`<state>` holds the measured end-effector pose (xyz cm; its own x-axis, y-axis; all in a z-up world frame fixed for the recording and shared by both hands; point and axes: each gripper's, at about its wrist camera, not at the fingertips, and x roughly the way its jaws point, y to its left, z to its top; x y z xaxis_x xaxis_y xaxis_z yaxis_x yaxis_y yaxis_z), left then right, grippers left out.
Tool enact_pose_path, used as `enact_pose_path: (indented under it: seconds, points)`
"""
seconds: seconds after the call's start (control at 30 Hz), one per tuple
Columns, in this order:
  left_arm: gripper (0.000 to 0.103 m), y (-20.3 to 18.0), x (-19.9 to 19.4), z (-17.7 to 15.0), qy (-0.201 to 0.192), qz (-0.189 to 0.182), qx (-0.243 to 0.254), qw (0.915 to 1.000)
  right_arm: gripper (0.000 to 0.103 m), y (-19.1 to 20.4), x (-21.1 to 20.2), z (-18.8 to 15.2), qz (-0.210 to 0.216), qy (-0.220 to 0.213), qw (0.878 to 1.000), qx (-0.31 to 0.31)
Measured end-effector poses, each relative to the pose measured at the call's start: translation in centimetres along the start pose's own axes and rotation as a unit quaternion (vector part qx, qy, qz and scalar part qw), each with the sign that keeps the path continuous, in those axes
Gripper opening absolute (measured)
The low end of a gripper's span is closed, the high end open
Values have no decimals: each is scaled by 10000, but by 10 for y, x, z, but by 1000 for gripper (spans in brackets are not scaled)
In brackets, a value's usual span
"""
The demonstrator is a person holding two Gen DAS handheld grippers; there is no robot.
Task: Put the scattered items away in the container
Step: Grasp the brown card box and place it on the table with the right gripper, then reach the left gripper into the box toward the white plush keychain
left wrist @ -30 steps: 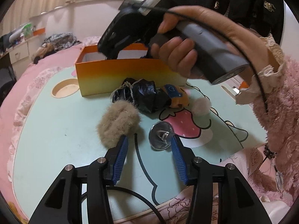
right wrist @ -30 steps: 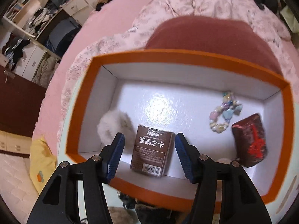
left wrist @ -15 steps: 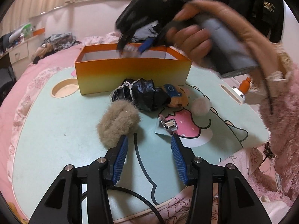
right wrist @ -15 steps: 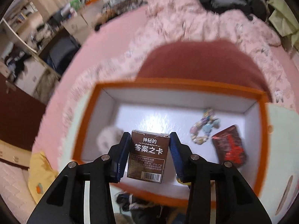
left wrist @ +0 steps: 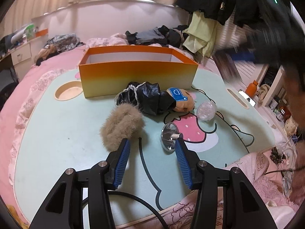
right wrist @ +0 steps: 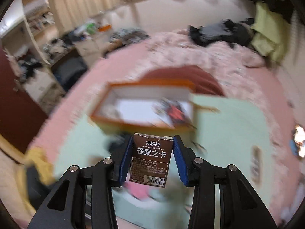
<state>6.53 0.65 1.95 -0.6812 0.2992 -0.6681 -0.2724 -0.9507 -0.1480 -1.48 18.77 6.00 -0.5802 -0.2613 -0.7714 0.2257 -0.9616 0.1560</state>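
The right gripper (right wrist: pixel 152 157) has its blue pads pressed against the two sides of a brown card box (right wrist: pixel 150 161), which stands upright between them with its white lettering facing the camera; the jaws have just been closing and now hold it firmly. Everything beyond the box in this view is blurred, but the orange container (right wrist: pixel 144 106) shows farther off and slightly left of the card box, its white inside holding a dark red item (right wrist: pixel 176 112).

In the left wrist view, the left gripper (left wrist: pixel 152 147) is about half open with nothing between its pads, hovering over the pale green table (left wrist: pixel 57 137). Taking the orange container (left wrist: pixel 137 76) as the landmark: nearest the camera and well in front of the container, a fluffy beige scrunchie (left wrist: pixel 122 127) lies touching the left pad, and a shiny metal disc with a small stem (left wrist: pixel 169 137) sits tilted against the right pad. Closer to the container, a crumpled black cloth with lace trim (left wrist: pixel 146 98) lies just in front of its front wall, a small tan plush with a blue patch (left wrist: pixel 181 99) touching the cloth's right side, and a clear wrapped ball (left wrist: pixel 206 110) just right of the plush. Behind the container lies a pink bed (left wrist: pixel 63 57) heaped with clothes.
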Motion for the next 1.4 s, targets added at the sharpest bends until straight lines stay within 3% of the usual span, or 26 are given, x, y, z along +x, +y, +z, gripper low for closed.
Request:
enact_pose_path:
  seconds: [0.07, 0.23, 0.4, 0.5, 0.63, 0.67, 0.73, 0.8, 0.9, 1.1, 1.23, 1.4]
  points:
    - [48, -1, 0, 1, 11, 13, 32, 10000, 44, -9, 6, -20, -225, 195, 9995, 45]
    - [48, -2, 0, 0, 31, 64, 82, 9999, 44, -19, 40, -44, -278, 671, 9972, 195]
    - [48, 2, 0, 1, 30, 60, 30, 10000, 44, -16, 54, -54, -268, 706, 9969, 219]
    - [48, 2, 1, 1, 48, 42, 14, 10000, 44, -13, 53, -60, -173, 652, 9976, 185]
    - [48, 3, 0, 1, -8, 65, 29, 10000, 45, -8, 38, -63, -237, 209, 9991, 275]
    - [48, 3, 0, 1, -14, 67, 23, 10000, 47, -8, 32, -63, -277, 49, 9992, 297]
    - [48, 4, 1, 1, -2, 64, 6, 10000, 64, -7, 21, -64, -325, -175, 9988, 317]
    - [48, 5, 2, 1, 7, 74, -13, 10000, 72, -4, 9, -69, -440, -435, 9975, 335]
    - [48, 6, 2, 0, 7, 82, -52, 10000, 73, 7, -4, -85, -659, -702, 9952, 148]
    - [48, 8, 2, 1, 24, 102, -102, 9999, 73, 20, 13, -111, -978, -503, 9939, -112]
    - [49, 9, 4, 1, 54, 125, -160, 9998, 74, 13, 30, -114, -928, -183, 9955, 1]
    - [49, 10, 4, 2, 61, 145, -166, 9997, 80, 10, 31, -115, -995, -179, 9949, -14]
